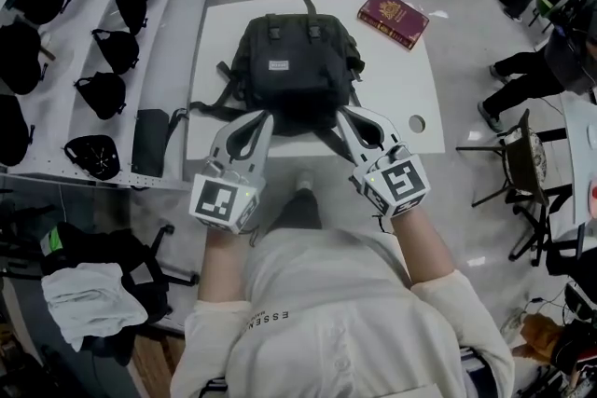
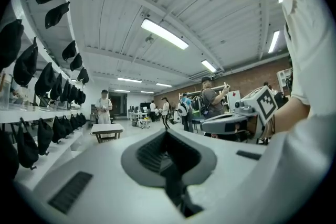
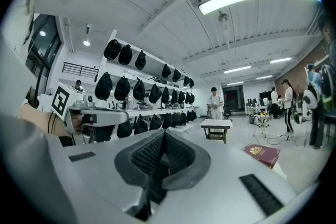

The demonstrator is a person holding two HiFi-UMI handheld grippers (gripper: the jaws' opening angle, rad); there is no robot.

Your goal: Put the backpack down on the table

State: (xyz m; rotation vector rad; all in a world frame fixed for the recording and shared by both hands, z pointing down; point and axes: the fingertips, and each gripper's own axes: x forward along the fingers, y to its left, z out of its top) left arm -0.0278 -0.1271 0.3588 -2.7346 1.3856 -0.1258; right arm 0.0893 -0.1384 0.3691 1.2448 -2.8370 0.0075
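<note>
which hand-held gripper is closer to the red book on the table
Right. The right hand-held gripper is at the near edge of the black backpack, below-left of the red book. The left hand-held gripper is at that edge too, further left.

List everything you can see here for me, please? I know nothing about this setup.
backpack: one, black, over the middle of the table; I cannot tell whether it rests there.
book: one, dark red, at the table's far right corner.
table: one, white, in front of the person.
caps: many, black, on the white shelves at the left.
cloth: one, white, at the lower left on dark gear.
bystander: one, in dark clothes, at the right edge.
left gripper: one, white and grey, shut on a strap of the backpack.
right gripper: one, white and grey, shut on another strap.
</note>
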